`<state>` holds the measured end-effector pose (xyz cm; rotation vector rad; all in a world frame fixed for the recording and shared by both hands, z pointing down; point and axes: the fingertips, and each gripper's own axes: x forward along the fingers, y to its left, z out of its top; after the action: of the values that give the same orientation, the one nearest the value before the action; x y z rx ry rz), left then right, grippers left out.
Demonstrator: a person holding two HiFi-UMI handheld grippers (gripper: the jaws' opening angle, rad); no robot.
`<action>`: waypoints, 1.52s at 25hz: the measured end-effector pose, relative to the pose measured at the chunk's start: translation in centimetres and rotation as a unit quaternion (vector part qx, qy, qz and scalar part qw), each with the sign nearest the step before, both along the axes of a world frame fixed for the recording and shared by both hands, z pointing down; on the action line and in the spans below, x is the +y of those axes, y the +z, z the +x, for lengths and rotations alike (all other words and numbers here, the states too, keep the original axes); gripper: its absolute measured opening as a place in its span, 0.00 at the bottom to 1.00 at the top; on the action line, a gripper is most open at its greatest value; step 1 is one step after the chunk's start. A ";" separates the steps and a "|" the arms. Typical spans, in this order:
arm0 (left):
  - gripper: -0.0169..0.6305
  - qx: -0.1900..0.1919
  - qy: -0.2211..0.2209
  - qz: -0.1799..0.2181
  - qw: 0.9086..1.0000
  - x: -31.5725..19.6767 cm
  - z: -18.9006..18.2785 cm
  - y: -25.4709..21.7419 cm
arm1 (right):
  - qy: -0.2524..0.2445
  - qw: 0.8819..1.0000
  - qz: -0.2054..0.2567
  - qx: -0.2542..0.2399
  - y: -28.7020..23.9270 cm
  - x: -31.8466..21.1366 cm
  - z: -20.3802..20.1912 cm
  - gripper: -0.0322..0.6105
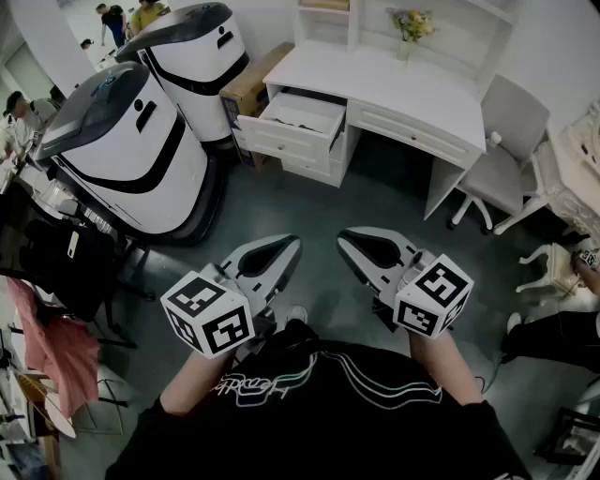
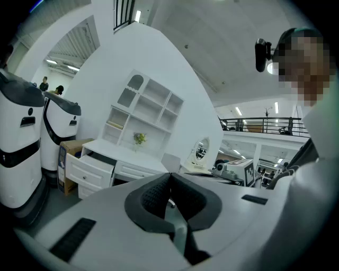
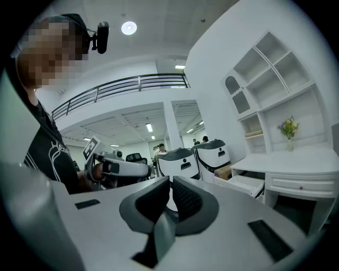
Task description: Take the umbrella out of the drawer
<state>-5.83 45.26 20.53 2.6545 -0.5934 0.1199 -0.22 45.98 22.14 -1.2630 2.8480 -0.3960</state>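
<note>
The white desk (image 1: 403,84) stands across the floor at the far side, its top left drawer (image 1: 302,116) pulled open. The drawer's inside looks pale and I cannot make out an umbrella in it. I hold both grippers close to my body, well short of the desk, pointing toward it. The left gripper (image 1: 287,247) is shut with nothing between its tips. The right gripper (image 1: 348,239) is shut and empty too. The left gripper view shows the open drawer (image 2: 91,163) far off beyond the closed jaws (image 2: 169,176). The right gripper view shows the drawer (image 3: 247,184) to the right of its closed jaws (image 3: 170,180).
Two large white-and-black machines (image 1: 131,155) (image 1: 199,54) stand left of the desk, with a cardboard box (image 1: 251,86) between them and it. A grey chair (image 1: 506,141) is at the desk's right end. A flower vase (image 1: 410,28) sits on the desk. Clothes (image 1: 56,347) hang at left.
</note>
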 end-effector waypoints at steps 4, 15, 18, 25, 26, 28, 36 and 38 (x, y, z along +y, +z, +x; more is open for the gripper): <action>0.06 0.000 0.002 0.003 1.000 0.0 -0.1 0.1 | 0.004 1.000 0.002 0.002 0.1 -0.2 0.1 0.13; 0.06 0.003 0.002 -0.003 1.000 -3.2 0.4 1.4 | 0.033 0.999 -0.025 -0.032 1.8 -3.5 2.1 0.13; 0.06 0.002 0.003 -0.006 1.000 -5.1 0.6 2.1 | 0.037 0.998 -0.040 -0.040 3.0 -5.2 2.7 0.13; 0.06 -0.002 0.019 -0.021 1.000 -12.3 2.8 4.4 | 0.057 0.996 -0.049 -0.042 5.0 -12.0 4.9 0.13; 0.06 -0.003 0.021 -0.025 0.999 -13.7 3.1 4.8 | 0.059 0.996 -0.057 -0.045 5.4 -13.3 5.3 0.13; 0.06 -0.003 0.024 -0.034 0.999 -17.0 3.9 5.3 | 0.063 0.994 -0.074 -0.049 6.3 -16.4 6.1 0.13; 0.06 -0.013 0.020 -0.064 0.998 -33.7 5.5 7.1 | 0.066 0.989 -0.115 -0.063 8.6 -32.5 8.0 0.14; 0.06 -0.013 0.016 -0.070 0.997 -38.6 5.9 6.9 | 0.057 0.989 -0.128 -0.054 8.8 -37.1 7.9 0.14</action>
<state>0.03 6.61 27.42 2.5314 -0.5314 0.1971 7.72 8.91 30.92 -1.3864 2.6846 -0.8205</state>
